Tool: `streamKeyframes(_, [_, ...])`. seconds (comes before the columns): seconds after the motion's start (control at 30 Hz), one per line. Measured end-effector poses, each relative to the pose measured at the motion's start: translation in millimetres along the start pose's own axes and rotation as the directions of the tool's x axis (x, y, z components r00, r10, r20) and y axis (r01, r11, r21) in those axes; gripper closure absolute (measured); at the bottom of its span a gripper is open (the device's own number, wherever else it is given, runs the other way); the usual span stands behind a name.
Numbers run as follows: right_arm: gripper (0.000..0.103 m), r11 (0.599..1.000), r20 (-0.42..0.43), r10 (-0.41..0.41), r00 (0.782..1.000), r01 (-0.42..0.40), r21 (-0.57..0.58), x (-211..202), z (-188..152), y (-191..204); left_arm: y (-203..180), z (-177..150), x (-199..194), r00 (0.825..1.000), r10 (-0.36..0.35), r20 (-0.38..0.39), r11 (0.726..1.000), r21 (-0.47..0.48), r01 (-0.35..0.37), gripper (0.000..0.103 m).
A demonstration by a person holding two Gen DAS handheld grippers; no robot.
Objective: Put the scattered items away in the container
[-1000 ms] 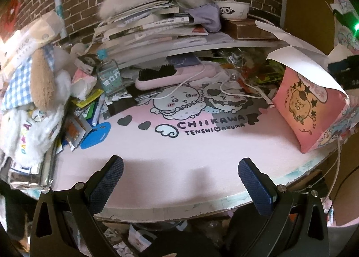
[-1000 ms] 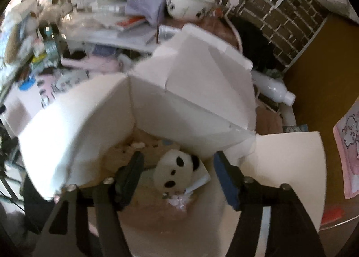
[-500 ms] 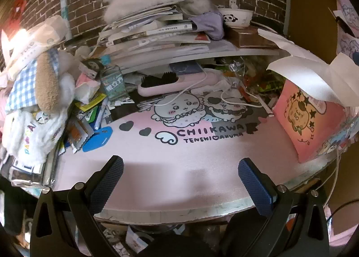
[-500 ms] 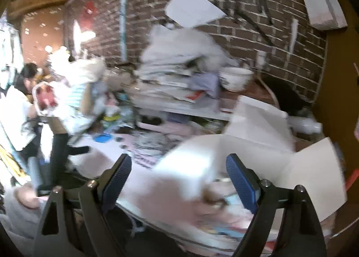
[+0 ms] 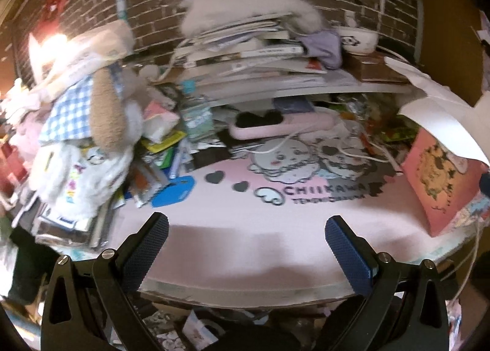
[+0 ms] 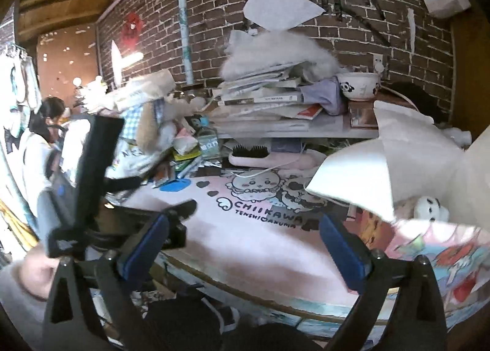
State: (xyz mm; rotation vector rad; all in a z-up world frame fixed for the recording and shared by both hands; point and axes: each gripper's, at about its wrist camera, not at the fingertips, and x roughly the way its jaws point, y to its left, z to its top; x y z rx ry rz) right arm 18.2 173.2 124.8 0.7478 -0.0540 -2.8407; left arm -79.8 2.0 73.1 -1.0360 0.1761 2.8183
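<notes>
- Left tongs (image 5: 246,242): wide open, empty, hovering at the near edge of the table (image 5: 245,259).
- Right tongs (image 6: 242,240): also wide open, nothing held, near edge too.
- Scattered items (image 5: 165,155) lie at approx 11 o'clock from the left tongs, piled w/ pens and packets; blue tag (image 5: 174,190) is nearest, flat on the mat, long axis running 8-to-2 o'clock.
- Left looks the closer side for it, I'd judge.
- Container (image 6: 428,167): open-flapped box at 2 o'clock from the right tongs; panda plush (image 6: 430,208) inside, rest hidden by a flap.
</notes>
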Motion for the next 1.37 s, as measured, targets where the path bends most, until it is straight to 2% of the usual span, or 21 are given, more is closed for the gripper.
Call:
streamKeyframes(0.2, [0.004, 0.997, -0.032, 0.011, 0.999, -0.008, 0.078, 28.1, -13.0, -5.1, 11.8, -6.4, 4.1, 1.0, 0.018, -0.017, 1.0, -0.021, -0.019, 0.001])
streamKeyframes(0.43, [0.004, 0.989, -0.097, -0.103, 0.99, 0.112, 0.095, 57.5, -23.2, -14.9, 20.2, -11.8, 7.8, 0.998, 0.046, -0.037, 0.998, -0.031, -0.047, 0.001])
streamKeyframes(0.63, [0.004, 0.969, -0.093, -0.211, 0.973, 0.221, 0.107, 65.7, -23.9, -26.4, 18.6, -12.4, 8.5, 0.999, 0.014, -0.045, 0.999, -0.035, -0.016, 0.001])
streamKeyframes(1.37, [0.004, 0.958, -0.079, -0.251, 0.965, 0.259, 0.124, 65.5, -17.5, -33.1, 4.8, -8.3, 1.7, 0.999, -0.026, -0.021, 1.0, -0.009, 0.026, 0.001])
